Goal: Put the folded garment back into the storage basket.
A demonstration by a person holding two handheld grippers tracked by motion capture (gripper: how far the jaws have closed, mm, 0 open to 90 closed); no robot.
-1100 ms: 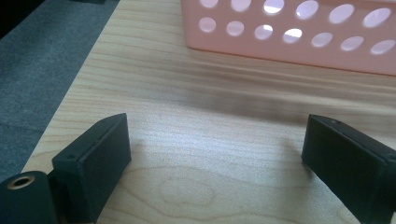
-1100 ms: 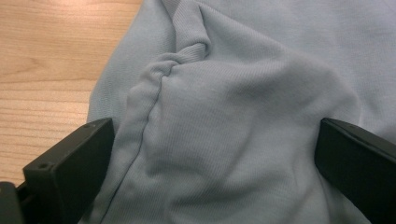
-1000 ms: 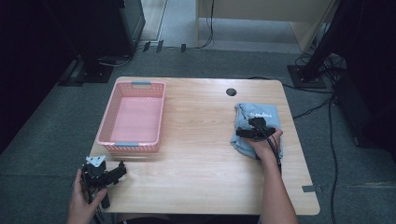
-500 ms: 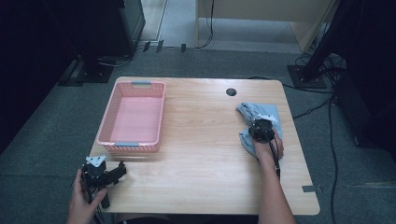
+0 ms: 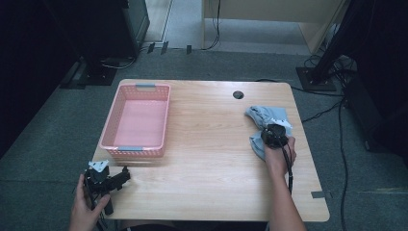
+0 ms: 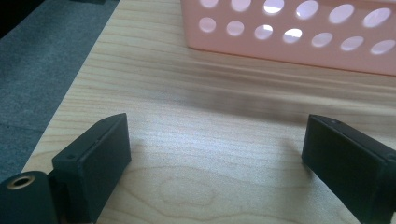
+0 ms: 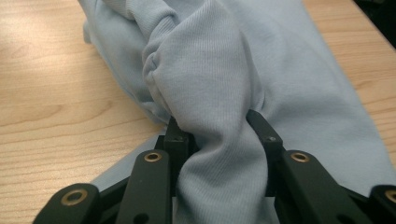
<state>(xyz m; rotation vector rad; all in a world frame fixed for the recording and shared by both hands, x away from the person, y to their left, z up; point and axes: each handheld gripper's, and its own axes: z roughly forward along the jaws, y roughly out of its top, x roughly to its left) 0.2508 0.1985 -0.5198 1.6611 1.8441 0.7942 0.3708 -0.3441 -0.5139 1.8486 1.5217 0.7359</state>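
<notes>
While the left gripper (image 5: 126, 175) waits wide open at the near left, the right gripper (image 7: 218, 135), just closed, pinches the blue garment (image 7: 243, 60); next, lift toward the pink basket (image 5: 166, 120).

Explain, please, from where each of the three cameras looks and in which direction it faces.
High view: above the person's side, facing forward and down on the table; both forearms enter from below.
Left gripper view: rides the left gripper, looking low across the wood toward the pink basket; its open black jaws show.
Right gripper view: rides the right gripper, looking at the light blue cloth pinched between its jaws.
Shared: the basket and the cloth also appear from above.
</notes>
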